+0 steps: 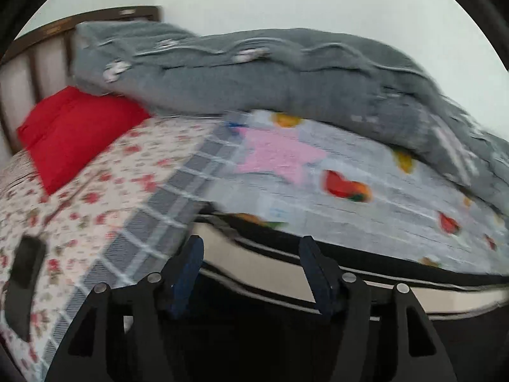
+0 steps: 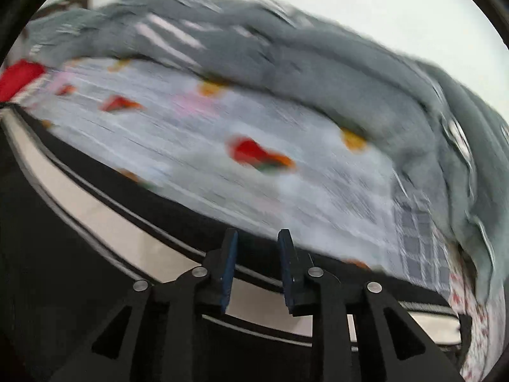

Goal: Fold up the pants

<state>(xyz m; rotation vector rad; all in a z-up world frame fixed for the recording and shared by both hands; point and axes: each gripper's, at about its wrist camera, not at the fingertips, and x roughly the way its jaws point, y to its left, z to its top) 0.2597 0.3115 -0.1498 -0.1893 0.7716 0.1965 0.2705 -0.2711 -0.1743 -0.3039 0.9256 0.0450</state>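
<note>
No pants can be picked out with certainty in either view; the only likely cloth is the grey heap (image 1: 286,73) piled along the far side of the bed (image 1: 350,184), and whether it is the garment or bedding cannot be told.

The left tool (image 1: 251,245) is spread wide with nothing between its pads, and the right tool (image 2: 257,238) is parted narrowly, also with nothing pinched. Both are held over the near edge of the bed.

For the step in hand, judged to be a reach for the cloth, the pads are best brought to an edge or hem, well apart from each other, so that the fabric can be drawn flat before it is folded.

A red pillow (image 1: 79,133) lies by the headboard (image 1: 38,51), left of the heap, and a dark object (image 1: 25,273) rests on the flowered sheet (image 1: 105,191). The patterned blanket (image 1: 366,175) underneath could be caught up with the cloth if the pinch is made too deep.
</note>
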